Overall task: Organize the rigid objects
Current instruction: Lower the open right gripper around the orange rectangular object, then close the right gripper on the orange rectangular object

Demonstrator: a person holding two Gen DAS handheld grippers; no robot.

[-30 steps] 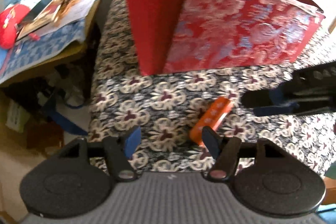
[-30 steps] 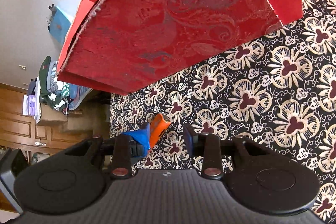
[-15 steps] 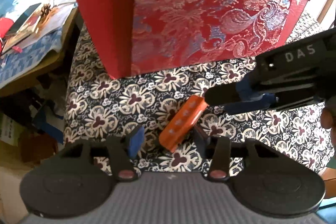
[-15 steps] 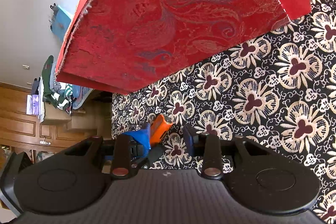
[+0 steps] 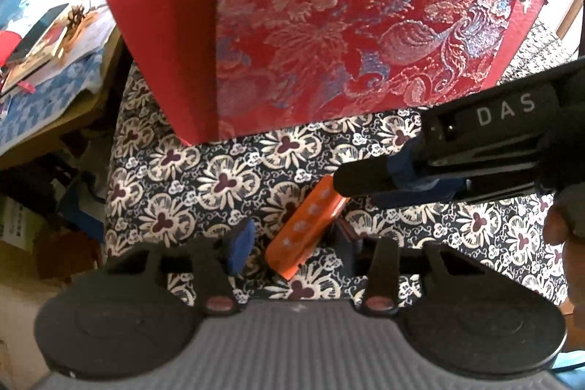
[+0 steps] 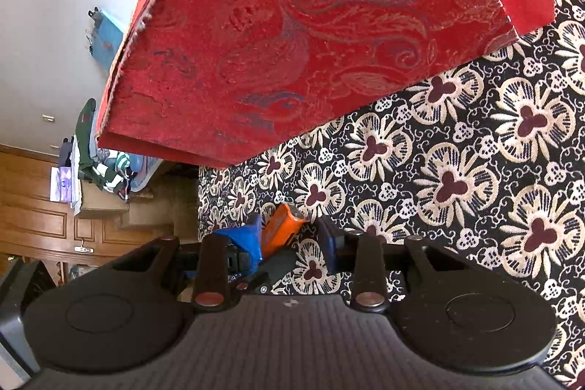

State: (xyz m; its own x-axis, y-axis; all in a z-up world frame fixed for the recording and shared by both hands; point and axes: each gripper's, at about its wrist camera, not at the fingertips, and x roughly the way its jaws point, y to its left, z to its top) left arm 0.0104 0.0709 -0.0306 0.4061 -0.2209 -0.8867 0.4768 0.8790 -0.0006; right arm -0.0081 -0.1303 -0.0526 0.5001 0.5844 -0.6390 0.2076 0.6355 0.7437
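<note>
An orange bar with white stars (image 5: 307,229) lies on the floral tablecloth (image 5: 182,170), in front of a big red brocade box (image 5: 329,61). My left gripper (image 5: 292,243) straddles the bar's near end and its jaws are closing. The right pad (image 5: 343,240) is at the bar's edge, while the left pad (image 5: 241,243) stands off it. My right gripper (image 5: 343,178) reaches in from the right to the bar's far end. In the right wrist view the right gripper (image 6: 290,238) shows a narrow gap, with the orange bar (image 6: 281,229) seen in it, not pinched. The red box (image 6: 310,42) looms above.
A side table (image 5: 87,97) at the left carries books and papers (image 5: 55,35). A person's hand (image 5: 563,243) holds the right gripper at the right edge. Beyond the tablecloth's edge (image 6: 204,192) are wooden cabinets (image 6: 36,207) and a clothes pile (image 6: 102,167).
The left gripper has shifted so the orange bar, once beside its right finger, now lies between the jaws, which have narrowed. The right gripper has hardly moved.
</note>
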